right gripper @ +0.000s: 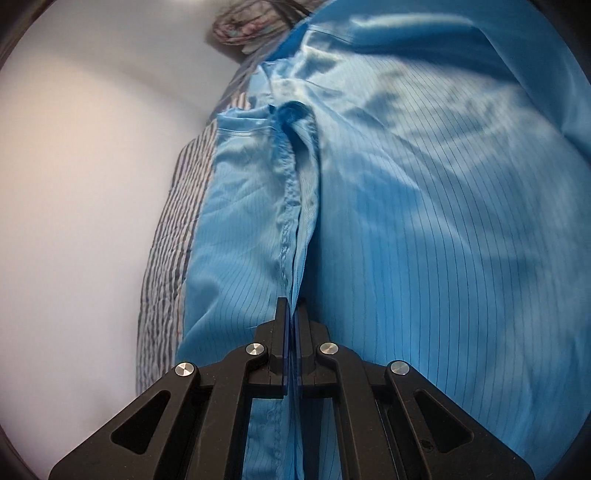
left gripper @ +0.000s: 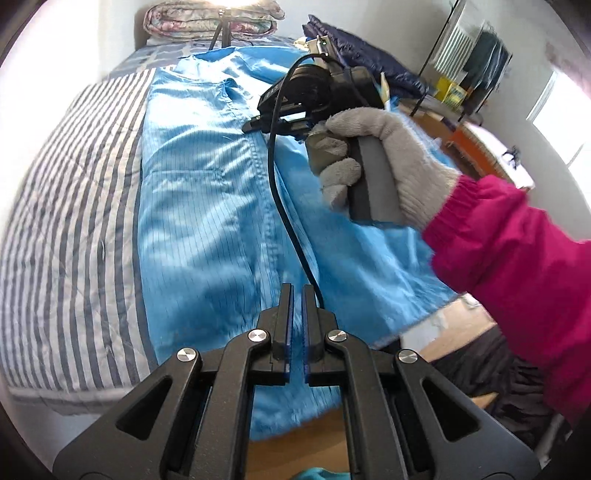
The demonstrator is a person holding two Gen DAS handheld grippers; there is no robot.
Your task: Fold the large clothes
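In the left wrist view, the left claw (left gripper: 297, 291) fills the bottom of the frame, its two black fingers with blue pads drawn together, a thin slit between them and no cloth visibly caught there. Just beyond it lies the blue garment (left gripper: 207, 206), a large shiny light-blue piece with fine dark pinstripes, spread lengthwise over the bed (left gripper: 62, 192), whose cover is striped grey and white. The near end of the garment hangs over the bed's edge above a wooden floor (left gripper: 291, 454).

Further in, at the right, a hand in a grey knit glove (left gripper: 373, 162), with a bright pink sleeve (left gripper: 517, 258) behind it, grips the handle of the other gripper above the garment; a black cable (left gripper: 284, 206) trails down from it.

At the far end of the bed sit a folded floral quilt (left gripper: 210, 18) and a dark navy padded item (left gripper: 369, 62).

In the right wrist view, the right claw (right gripper: 294, 310) is clamped on a seamed edge of the blue garment, a thin fold of cloth pinched between its blue pads. The seam runs away from the claw up the middle of the frame. The striped bed shows at the left edge, beside a pale wall (right gripper: 92, 184).
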